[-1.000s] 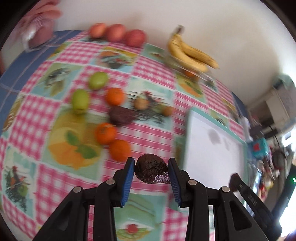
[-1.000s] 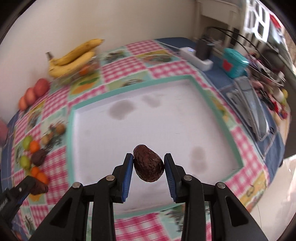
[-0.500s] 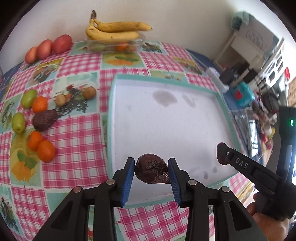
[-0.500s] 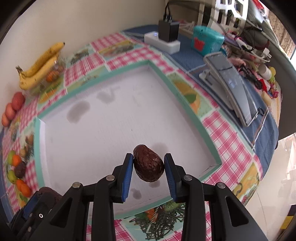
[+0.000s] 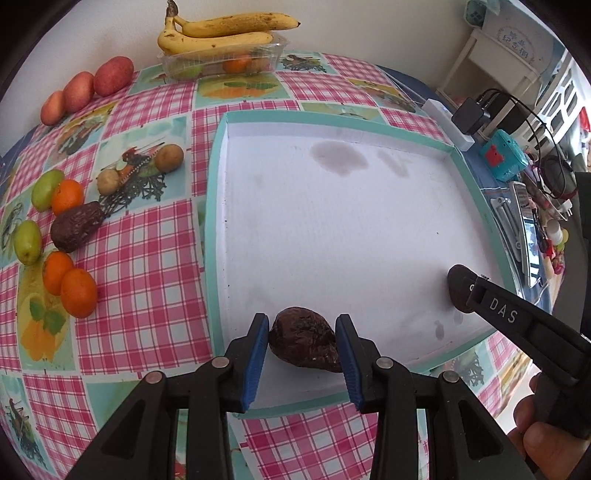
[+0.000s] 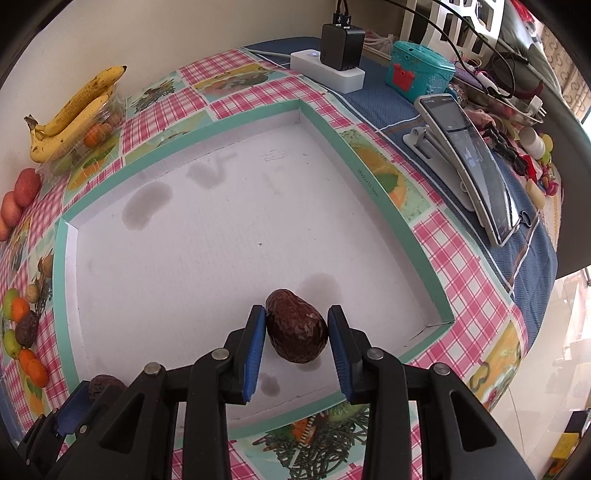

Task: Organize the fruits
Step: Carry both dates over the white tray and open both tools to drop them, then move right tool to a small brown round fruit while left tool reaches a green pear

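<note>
A white tray with a teal rim lies on the checked tablecloth. My left gripper is shut on a dark wrinkled avocado, low over the tray's near left part. My right gripper is shut on a second avocado, just above the tray floor near its front right corner. A small shadow lies under that fruit. Left of the tray lie a third avocado, oranges, green fruits and brown kiwis.
Bananas rest on a clear plastic box at the back, beside red apples. Right of the tray stand a power strip with charger, a teal toy box and a phone on a stand. A person's hand holds the right gripper.
The left gripper has carried its avocado from over the tablecloth to over the tray. Both grippers have come down closer to the tray floor. Each keeps its hold.
</note>
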The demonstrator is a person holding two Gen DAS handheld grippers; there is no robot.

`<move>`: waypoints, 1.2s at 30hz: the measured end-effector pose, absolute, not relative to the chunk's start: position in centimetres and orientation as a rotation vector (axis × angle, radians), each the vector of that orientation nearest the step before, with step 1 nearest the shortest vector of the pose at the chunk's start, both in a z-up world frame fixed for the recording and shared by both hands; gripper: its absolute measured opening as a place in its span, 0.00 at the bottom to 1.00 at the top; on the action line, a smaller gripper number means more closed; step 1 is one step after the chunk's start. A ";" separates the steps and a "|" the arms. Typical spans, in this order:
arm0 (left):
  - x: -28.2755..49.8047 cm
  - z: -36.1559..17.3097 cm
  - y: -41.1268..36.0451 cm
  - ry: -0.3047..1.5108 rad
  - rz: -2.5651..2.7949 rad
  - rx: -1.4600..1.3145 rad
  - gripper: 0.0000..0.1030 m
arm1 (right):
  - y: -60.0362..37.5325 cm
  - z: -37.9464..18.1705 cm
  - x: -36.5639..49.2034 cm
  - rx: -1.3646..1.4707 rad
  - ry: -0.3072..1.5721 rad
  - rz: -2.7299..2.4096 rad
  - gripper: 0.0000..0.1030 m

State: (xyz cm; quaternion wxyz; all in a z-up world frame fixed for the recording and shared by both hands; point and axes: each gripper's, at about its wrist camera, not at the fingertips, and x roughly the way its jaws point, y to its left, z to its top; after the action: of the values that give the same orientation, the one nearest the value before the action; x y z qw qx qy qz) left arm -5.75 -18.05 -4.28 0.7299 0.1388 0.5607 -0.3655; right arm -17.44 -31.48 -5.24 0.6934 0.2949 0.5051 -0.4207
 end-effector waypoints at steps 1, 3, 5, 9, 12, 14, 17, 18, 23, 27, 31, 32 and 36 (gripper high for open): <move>-5.8 -4.3 -18.1 1.236 -0.805 0.307 0.39 | -31.6 -5.3 -17.2 0.657 1.130 -0.939 0.35; -5.6 -4.4 -18.4 1.237 -0.805 0.310 0.39 | -31.6 -5.3 -17.0 0.654 1.132 -0.941 0.35; -5.6 -4.3 -18.4 1.239 -0.812 0.311 0.40 | -31.5 -5.4 -17.0 0.656 1.131 -0.941 0.35; -5.6 -3.8 -18.3 1.227 -0.820 0.304 0.48 | -31.6 -5.4 -17.0 0.665 1.124 -0.940 0.35; -5.6 -3.1 -18.1 1.202 -0.824 0.300 0.56 | -31.5 -5.2 -17.0 0.662 1.113 -0.942 0.43; -5.5 -2.5 -17.9 1.189 -0.827 0.289 0.57 | -31.5 -4.9 -17.0 0.660 1.097 -0.947 0.46; -4.9 -1.8 -17.3 1.172 -0.789 0.272 0.61 | -31.4 -4.5 -17.0 0.647 1.083 -0.956 0.58; -4.5 -1.6 -16.9 1.168 -0.764 0.257 0.63 | -31.4 -4.5 -17.0 0.642 1.082 -0.960 0.63; -1.9 -1.3 -14.2 1.134 -0.559 0.223 0.83 | -31.1 -4.7 -16.6 0.617 1.086 -0.953 0.78; 0.5 -1.7 -11.1 1.129 -0.378 0.170 0.93 | -30.5 -4.8 -15.9 0.590 1.085 -0.912 0.83; 1.7 -1.4 -8.5 1.098 -0.278 0.134 1.00 | -29.7 -4.5 -14.9 0.564 1.067 -0.859 0.95; 2.1 -1.4 -8.0 1.092 -0.263 0.130 1.00 | -29.3 -4.4 -14.6 0.558 1.058 -0.839 0.95; 3.4 -1.9 -6.5 1.114 -0.211 0.104 1.00 | -28.2 -3.8 -13.2 0.536 1.027 -0.775 0.95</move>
State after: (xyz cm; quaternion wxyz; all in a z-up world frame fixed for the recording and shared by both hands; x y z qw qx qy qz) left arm 3.39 -6.53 -1.92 0.8422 0.0491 0.5275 -0.1000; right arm -13.24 -28.20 -3.79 0.7669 0.2469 0.4729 -0.3567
